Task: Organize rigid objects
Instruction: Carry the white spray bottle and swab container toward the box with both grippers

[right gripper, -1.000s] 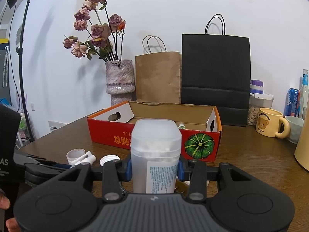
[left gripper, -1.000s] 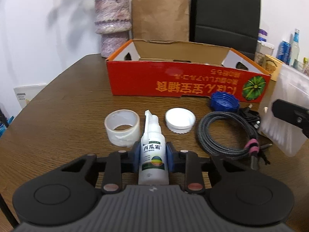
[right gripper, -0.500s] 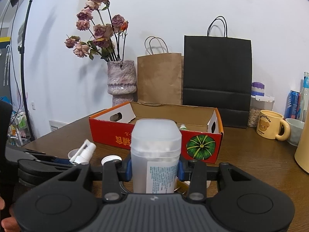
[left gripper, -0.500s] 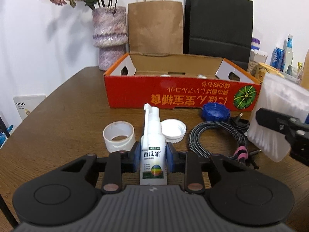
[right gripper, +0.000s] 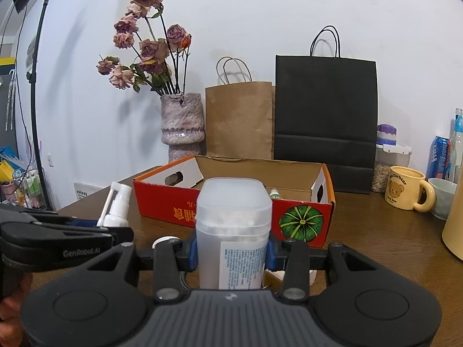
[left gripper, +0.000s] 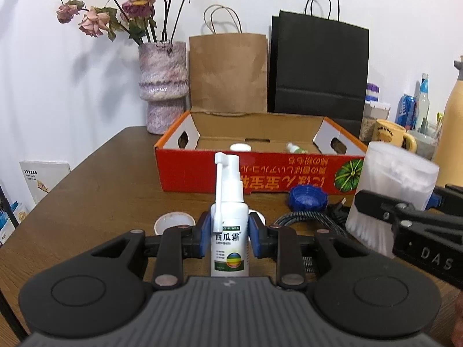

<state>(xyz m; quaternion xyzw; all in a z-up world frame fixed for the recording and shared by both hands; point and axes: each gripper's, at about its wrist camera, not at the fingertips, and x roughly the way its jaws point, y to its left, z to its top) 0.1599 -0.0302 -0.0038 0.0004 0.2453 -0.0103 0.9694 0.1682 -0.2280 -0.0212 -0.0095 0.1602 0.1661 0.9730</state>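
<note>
My left gripper point(left gripper: 230, 238) is shut on a white spray bottle point(left gripper: 230, 231), held upright above the table with its nozzle arm folded down. In the right wrist view that bottle point(right gripper: 115, 205) shows at the left. My right gripper point(right gripper: 231, 256) is shut on a translucent cotton-swab jar point(right gripper: 233, 231), which also appears at the right of the left wrist view point(left gripper: 396, 185). Ahead of both stands an open red cardboard box point(left gripper: 260, 173) with a pumpkin picture; a white cap and a small green-topped bottle point(left gripper: 295, 148) lie inside it.
On the wooden table point(left gripper: 101, 190) in front of the box lie a tape roll point(left gripper: 173, 221), a blue lid point(left gripper: 308, 198) and a coiled braided cable point(left gripper: 306, 219). Behind stand a vase point(left gripper: 162, 86), brown and black paper bags, a yellow mug point(right gripper: 408, 188), cans and bottles.
My left gripper has risen with the spray bottle and tilted up, so the table items sit lower in its view. The right gripper and its jar have stayed still.
</note>
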